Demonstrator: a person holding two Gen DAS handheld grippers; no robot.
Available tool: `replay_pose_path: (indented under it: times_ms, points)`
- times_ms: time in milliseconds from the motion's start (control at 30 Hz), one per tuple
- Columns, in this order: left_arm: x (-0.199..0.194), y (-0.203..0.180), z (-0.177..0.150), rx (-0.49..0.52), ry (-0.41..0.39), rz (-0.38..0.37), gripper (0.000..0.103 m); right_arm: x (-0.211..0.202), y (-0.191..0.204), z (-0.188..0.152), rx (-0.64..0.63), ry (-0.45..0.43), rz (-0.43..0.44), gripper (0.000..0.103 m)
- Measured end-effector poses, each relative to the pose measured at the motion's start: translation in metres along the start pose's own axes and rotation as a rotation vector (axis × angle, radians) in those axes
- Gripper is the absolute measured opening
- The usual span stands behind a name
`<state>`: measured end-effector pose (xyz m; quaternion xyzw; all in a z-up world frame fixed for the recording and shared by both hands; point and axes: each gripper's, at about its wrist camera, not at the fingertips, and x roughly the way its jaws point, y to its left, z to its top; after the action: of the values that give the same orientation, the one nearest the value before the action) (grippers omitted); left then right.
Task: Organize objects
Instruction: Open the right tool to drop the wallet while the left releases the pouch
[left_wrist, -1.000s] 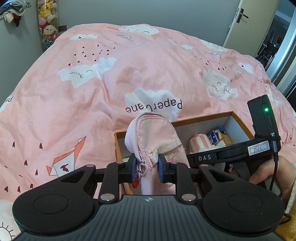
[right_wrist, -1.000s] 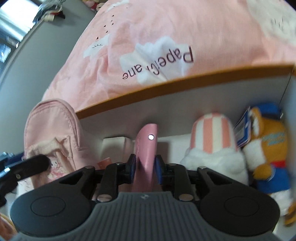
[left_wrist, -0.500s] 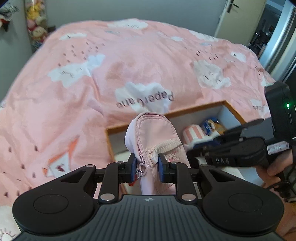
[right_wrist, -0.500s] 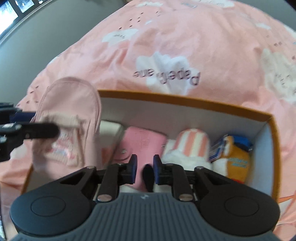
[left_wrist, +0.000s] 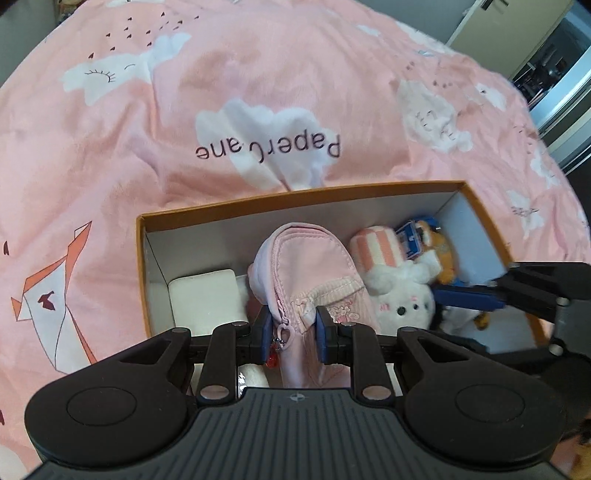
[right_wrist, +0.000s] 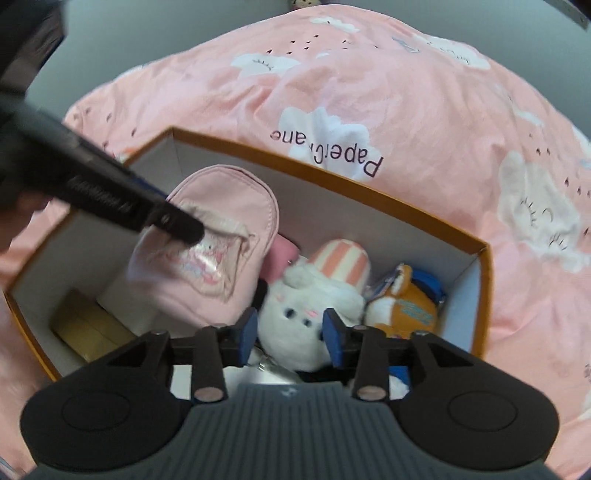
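Inside the orange-rimmed cardboard box (left_wrist: 369, 190) on the pink duvet (left_wrist: 221, 74), the left gripper (left_wrist: 291, 326) clamps a pink zip pouch (left_wrist: 306, 266) above a white block (left_wrist: 207, 295). Rightward, the right gripper (right_wrist: 290, 334), jaws parted and empty, straddles a white bunny plush (right_wrist: 310, 314) beside an orange plush (right_wrist: 402, 306).

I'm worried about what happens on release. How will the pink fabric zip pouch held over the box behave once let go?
The pink fabric zip pouch looks soft and padded, so it probably sags rather than stands. Pinched by the left gripper at its zipper end, it keeps its shape, suggesting it is light. It would likely settle against the white bunny plush toy in the orange cardboard box.
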<state>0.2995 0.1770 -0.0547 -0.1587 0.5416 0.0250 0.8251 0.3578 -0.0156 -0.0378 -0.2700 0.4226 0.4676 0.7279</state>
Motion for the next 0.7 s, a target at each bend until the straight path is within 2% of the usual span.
replay_pose_path:
  times_ms: [167,300,467,700]
  points:
    - [0.016,-0.001,0.004,0.014,0.023,0.032,0.028,0.01,0.0,-0.007,-0.057,0.053,-0.006,0.045]
    - [0.031,-0.007,0.003,0.021,0.048,0.1,0.032,0.02,0.003,-0.01,-0.106,0.074,-0.022,0.049]
    - [0.039,-0.006,0.002,-0.024,0.05,0.096,0.032,0.028,0.005,-0.009,-0.164,0.09,-0.085,0.046]
    - [0.046,-0.009,0.006,-0.043,0.047,0.118,0.033,0.035,-0.008,-0.002,-0.082,0.105,-0.062,0.044]
